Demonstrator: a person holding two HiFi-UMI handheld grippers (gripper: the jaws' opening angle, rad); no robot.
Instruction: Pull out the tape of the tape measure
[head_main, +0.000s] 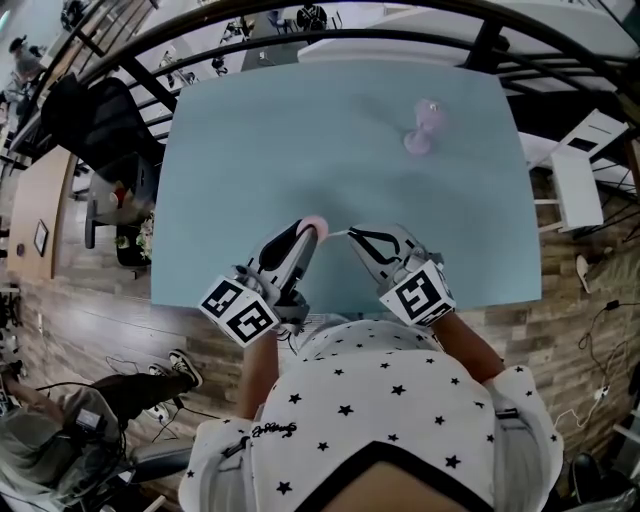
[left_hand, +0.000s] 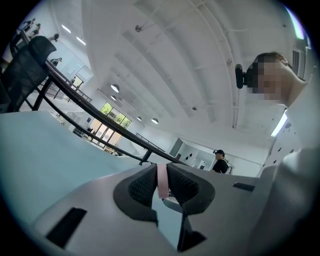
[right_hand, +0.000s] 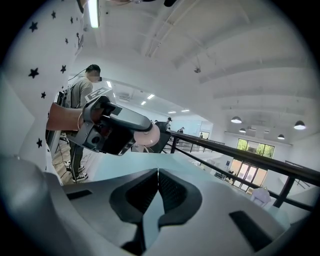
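A pale blue-green table fills the middle of the head view. It is matte and bare apart from a small lilac object at 1 o'clock, too blurred to name.

At the table's 6 o'clock edge the two grippers meet almost tip to tip above the surface. The left gripper is clamped on the tape measure, a round pink case. In the left gripper view the case's rim sits edge-on, squeezed between the two black pads. The right gripper is at 3 o'clock of the case and just beside it, its jaws pressed together with no gap. A thin pale strip runs from the case to its tips, but no view shows whether the strip's end is pinched there.

A black railing curves round the table's far side, from 9 through 12 to 3 o'clock. Wood-plank floor lies on either side. A black chair stands at 10 o'clock and a white stand at 3 o'clock. A seated person's sneakers show at 8 o'clock.

The gripper views show a high white ceiling with round lamps and glazed doors beyond the railing.
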